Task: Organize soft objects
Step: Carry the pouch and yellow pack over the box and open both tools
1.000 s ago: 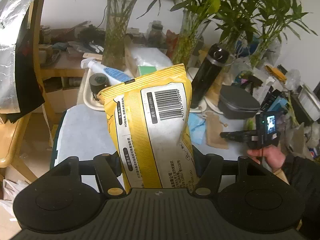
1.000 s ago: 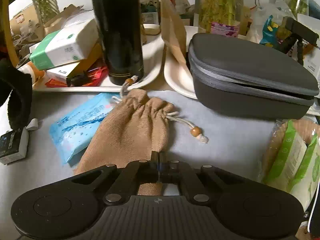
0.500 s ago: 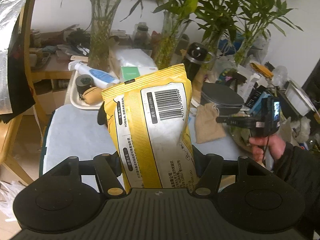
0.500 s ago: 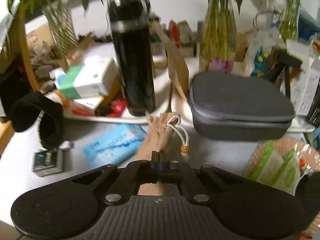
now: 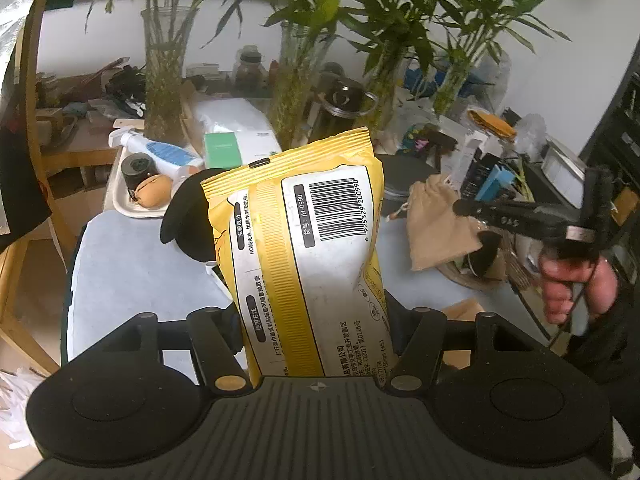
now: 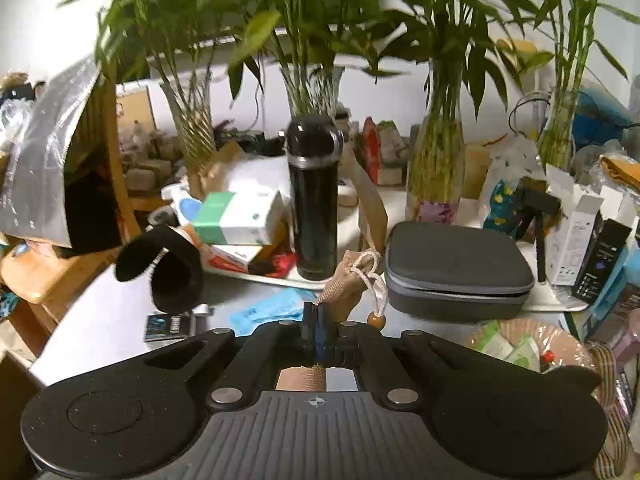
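Note:
My left gripper (image 5: 316, 320) is shut on a yellow wet-wipes pack (image 5: 308, 248) and holds it upright above the grey-blue table mat (image 5: 132, 264). My right gripper (image 6: 318, 320) is shut on a tan drawstring pouch (image 6: 346, 286) and holds it lifted off the table; its cord and wooden bead hang down. In the left wrist view the pouch (image 5: 436, 228) hangs from the right gripper (image 5: 468, 210) at the right. A blue wipes pack (image 6: 272, 308) lies on the mat below. A black soft band (image 6: 168, 268) stands at the left.
A woven basket (image 6: 560, 344) with green-and-white packets sits at the right. A grey zip case (image 6: 456, 272), a black flask (image 6: 314, 204), tissue boxes and bamboo vases crowd the trays behind. A small black packet (image 6: 168, 326) lies on the mat.
The right gripper has lifted the tan pouch off the table and raised it. The left gripper has moved up and back with the yellow pack still in it.

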`<state>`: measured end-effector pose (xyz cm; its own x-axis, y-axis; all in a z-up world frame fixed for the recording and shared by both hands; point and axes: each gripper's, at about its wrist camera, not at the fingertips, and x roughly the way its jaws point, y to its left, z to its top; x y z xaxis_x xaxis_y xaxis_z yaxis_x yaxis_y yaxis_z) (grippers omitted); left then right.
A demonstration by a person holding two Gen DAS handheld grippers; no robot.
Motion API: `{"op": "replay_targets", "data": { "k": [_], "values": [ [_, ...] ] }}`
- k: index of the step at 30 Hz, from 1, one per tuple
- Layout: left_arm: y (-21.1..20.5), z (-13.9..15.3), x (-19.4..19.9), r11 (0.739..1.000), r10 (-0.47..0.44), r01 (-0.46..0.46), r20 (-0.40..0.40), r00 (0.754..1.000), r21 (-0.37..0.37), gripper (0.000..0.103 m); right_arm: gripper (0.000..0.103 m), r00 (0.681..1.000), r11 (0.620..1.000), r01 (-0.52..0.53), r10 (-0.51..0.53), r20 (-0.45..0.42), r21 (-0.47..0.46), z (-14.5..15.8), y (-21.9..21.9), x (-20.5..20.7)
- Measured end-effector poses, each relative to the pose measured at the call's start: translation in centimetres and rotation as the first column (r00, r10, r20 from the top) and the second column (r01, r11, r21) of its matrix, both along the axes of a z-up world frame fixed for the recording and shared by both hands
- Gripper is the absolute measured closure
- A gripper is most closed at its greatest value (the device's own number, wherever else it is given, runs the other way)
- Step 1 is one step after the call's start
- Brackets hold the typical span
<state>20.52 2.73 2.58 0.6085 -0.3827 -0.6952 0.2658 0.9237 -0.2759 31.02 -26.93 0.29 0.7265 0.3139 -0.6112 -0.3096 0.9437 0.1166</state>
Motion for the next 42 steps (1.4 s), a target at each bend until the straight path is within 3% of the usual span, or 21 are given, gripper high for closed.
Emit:
{"op": "replay_targets", "data": {
  "k": [11, 20, 30, 36, 37, 39, 40, 41, 42],
  "values": [
    [-1.5, 1.4, -2.3, 0.999, -0.03, 0.031, -0.008, 1.0, 0.014, 0.042, 0.101, 0.999, 1.0, -0.028, 0.027, 0.035, 0.005, 5.8, -0.5, -5.9],
    [-1.4, 1.3, -3.9, 0.999, -0.013, 0.015, -0.07, 0.997, 0.032, 0.042, 0.101, 0.995, 0.997, -0.072, 0.07, 0.07, 0.021, 8.5, -0.4, -11.2],
    [-1.6, 1.4, -5.5, 0.999, -0.022, 0.025, -0.078, 0.997, 0.035, 0.042, 0.101, 0.986, 0.985, -0.161, 0.158, 0.051, 0.058, 9.3, 1.8, -15.5],
    [-1.4, 1.7, -6.1, 0.999, -0.023, 0.026, -0.075, 0.997, 0.041, 0.042, 0.1, 0.972, 0.965, -0.227, 0.232, -0.023, 0.135, 8.1, 3.0, -16.8],
    [-1.4, 1.8, -6.1, 0.999, -0.024, 0.027, -0.074, 0.997, 0.042, 0.042, 0.097, 0.971, 0.968, -0.223, 0.231, -0.063, 0.12, 7.1, 3.2, -16.6],
    [-1.3, 2.0, -6.3, 0.999, -0.027, 0.03, -0.072, 0.997, 0.042, 0.042, 0.074, 0.973, 0.979, -0.195, 0.201, -0.117, 0.062, 5.4, 3.3, -16.3],
    [-1.3, 2.0, -6.4, 0.999, -0.028, 0.031, -0.072, 0.997, 0.044, 0.042, 0.05, 0.974, 0.983, -0.181, 0.185, -0.132, 0.039, 4.7, 3.2, -16.3],
    [-1.3, 2.0, -6.4, 0.998, -0.029, 0.032, -0.072, 0.997, 0.045, 0.042, 0.033, 0.976, 0.985, -0.172, 0.175, -0.133, 0.031, 4.1, 3.0, -16.5],
    [-1.3, 2.0, -6.4, 0.998, -0.031, 0.035, -0.073, 0.997, 0.047, 0.042, 0.029, 0.976, 0.985, -0.169, 0.172, -0.131, 0.036, 3.9, 2.8, -16.8]
  ]
}}
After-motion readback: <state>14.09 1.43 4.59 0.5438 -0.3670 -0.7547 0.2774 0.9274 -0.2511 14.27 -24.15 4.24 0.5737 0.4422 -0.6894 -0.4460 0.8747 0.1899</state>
